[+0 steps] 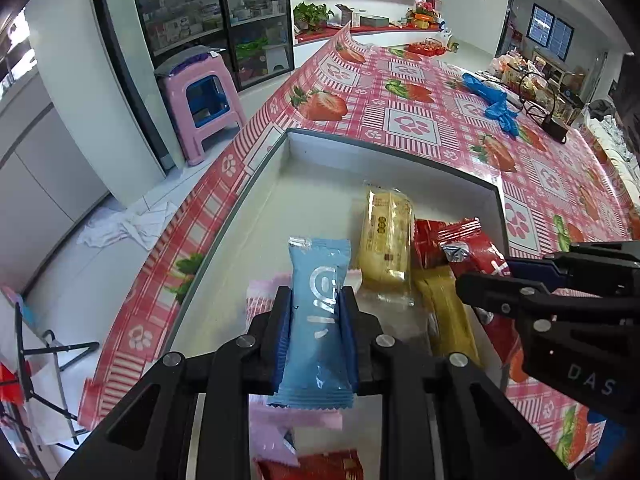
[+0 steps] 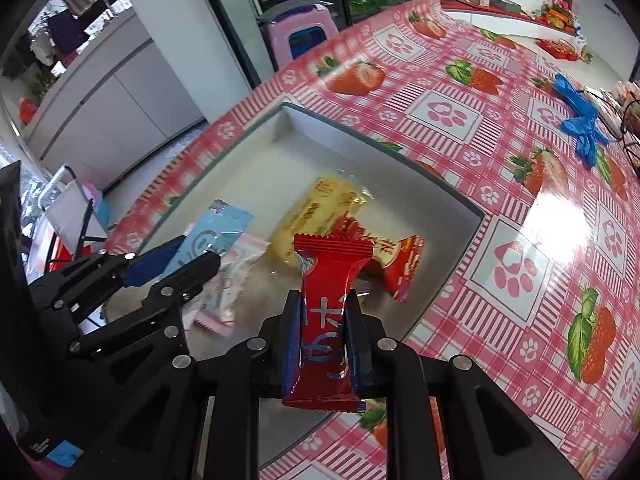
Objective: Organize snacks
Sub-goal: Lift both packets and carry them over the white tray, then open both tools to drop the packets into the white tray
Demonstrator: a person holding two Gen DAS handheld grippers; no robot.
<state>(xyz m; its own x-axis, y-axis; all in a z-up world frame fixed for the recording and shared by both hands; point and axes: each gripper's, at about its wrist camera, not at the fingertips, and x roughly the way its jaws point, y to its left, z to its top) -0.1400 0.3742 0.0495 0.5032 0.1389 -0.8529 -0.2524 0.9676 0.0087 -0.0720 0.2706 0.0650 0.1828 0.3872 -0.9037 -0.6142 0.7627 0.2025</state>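
Two tongs clamped over the box (image 1: 400, 152) – left gripper (image 1: 315, 312) pinching blue packet (image 1: 316, 320), right gripper (image 2: 323, 320) red packet (image 2: 326, 308)

Strawberry-print tablecloth (image 1: 420, 120), blue gloves, perhaps, (image 1: 494, 102) on it; pink stool (image 1: 200, 100) beside glass-fronted cabinet (image 1: 212, 16).

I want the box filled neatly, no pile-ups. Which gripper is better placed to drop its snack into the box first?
Left, probably. The left gripper holds the blue packet over freer floor of the box; the right gripper's red packet hangs above already stacked snacks.
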